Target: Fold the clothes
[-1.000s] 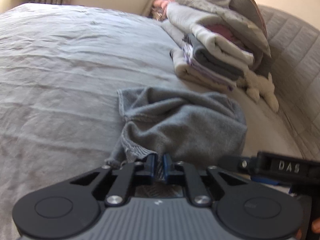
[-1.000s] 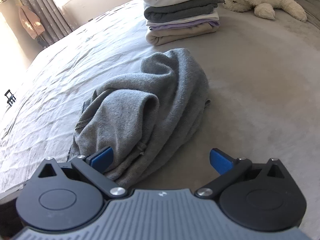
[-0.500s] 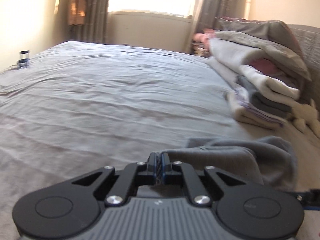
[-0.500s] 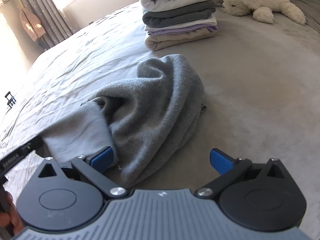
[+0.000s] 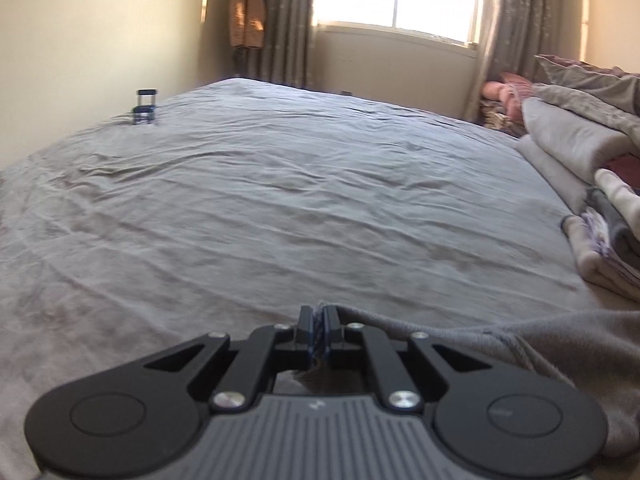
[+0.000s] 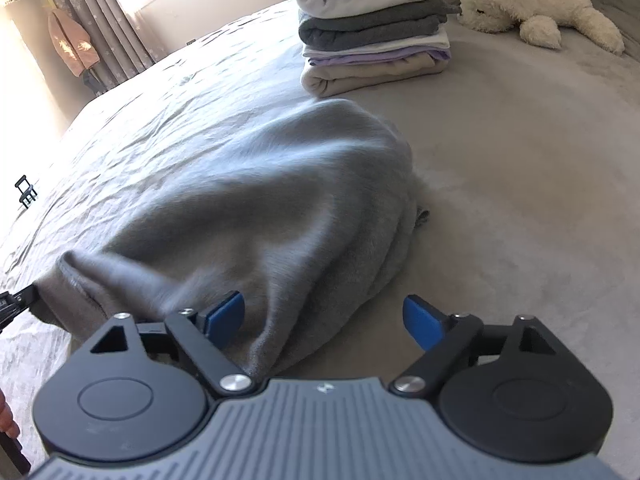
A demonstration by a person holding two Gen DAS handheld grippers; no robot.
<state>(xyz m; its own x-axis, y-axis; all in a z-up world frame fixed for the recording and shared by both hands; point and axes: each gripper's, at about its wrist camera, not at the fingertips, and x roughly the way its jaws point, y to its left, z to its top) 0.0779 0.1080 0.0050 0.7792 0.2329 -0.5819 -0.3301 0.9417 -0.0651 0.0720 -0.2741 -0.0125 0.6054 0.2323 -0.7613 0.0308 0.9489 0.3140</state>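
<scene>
Between my right gripper [image 6: 324, 318] pads: sweater [image 6: 280, 200] hem, jaws just closing, not pinching | left gripper [image 5: 319, 330] clamped on its far-left edge

Folded stack [image 5: 608, 216] cut off at right edge; garment [image 6: 132, 276] motion-blurred.

Open bedspread [image 5: 280, 208] fills your frame's middle; folded stack [image 6: 372, 28] and plush toy [image 6: 540, 12] block upper right
</scene>
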